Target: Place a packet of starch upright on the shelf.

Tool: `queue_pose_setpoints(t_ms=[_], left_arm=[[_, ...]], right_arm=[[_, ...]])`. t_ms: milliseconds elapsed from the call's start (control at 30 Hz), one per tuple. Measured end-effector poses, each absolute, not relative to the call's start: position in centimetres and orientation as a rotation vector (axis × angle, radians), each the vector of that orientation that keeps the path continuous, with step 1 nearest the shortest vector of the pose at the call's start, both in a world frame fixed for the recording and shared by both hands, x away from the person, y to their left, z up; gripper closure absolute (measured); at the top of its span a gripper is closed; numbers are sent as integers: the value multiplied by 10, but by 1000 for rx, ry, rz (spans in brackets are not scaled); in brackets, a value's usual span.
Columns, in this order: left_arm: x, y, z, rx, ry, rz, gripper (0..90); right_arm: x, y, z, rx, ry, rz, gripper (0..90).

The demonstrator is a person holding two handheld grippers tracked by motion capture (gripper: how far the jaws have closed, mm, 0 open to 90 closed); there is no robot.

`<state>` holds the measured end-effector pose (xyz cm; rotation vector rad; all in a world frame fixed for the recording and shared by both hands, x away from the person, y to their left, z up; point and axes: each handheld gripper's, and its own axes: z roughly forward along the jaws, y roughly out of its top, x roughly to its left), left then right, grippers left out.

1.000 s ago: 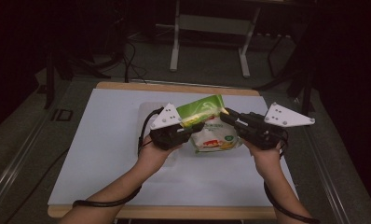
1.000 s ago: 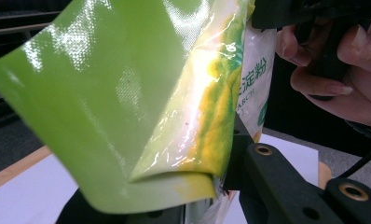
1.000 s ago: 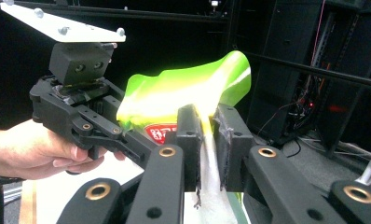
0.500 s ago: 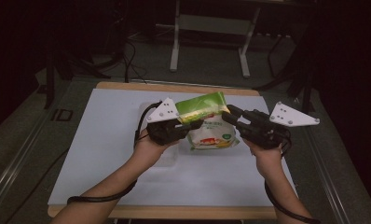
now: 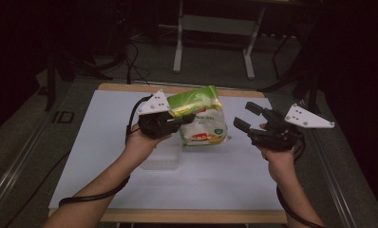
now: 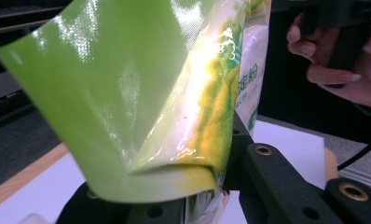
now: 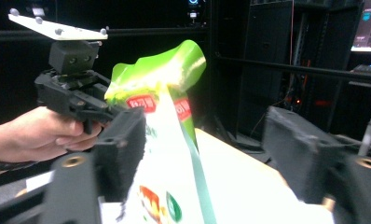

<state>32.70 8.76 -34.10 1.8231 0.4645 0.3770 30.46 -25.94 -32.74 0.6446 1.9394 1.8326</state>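
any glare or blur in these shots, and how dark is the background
High view: the white table is lit, the room beyond nearly black. Left gripper view: bright glare on the glossy green bag, which sits very close to the lens; the hand behind looks soft. Right gripper view: its own jaws are blurred in the foreground, the left gripper and bag sharper, background dark.

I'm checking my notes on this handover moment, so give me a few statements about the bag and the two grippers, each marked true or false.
1. The left gripper is clamped on the green-topped bag. True.
2. The right gripper is also clamped on the bag. False: its jaws stand open and apart from the bag, to its right in the high view.
3. The bag lies flat on the white mat. False: it is held up above the mat.
4. A clear plastic container sits on the mat below the left hand. True.
5. The bag is plain blue. False: green top, white body with red and yellow print.
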Motion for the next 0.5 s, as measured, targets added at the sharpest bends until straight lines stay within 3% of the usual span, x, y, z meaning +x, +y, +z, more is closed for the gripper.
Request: queue_pose_setpoints(t_ms=[33, 67, 500], left_arm=[[333, 99, -339, 1834, 468, 399, 828], [335, 103, -338, 1840, 466, 408, 828], [355, 141, -342, 1880, 376, 468, 827]], right_arm=[[306, -263, -332, 666, 1928, 1834, 138], [307, -264, -334, 670, 1929, 1848, 121], [316, -283, -355, 781, 1964, 1842, 127]])
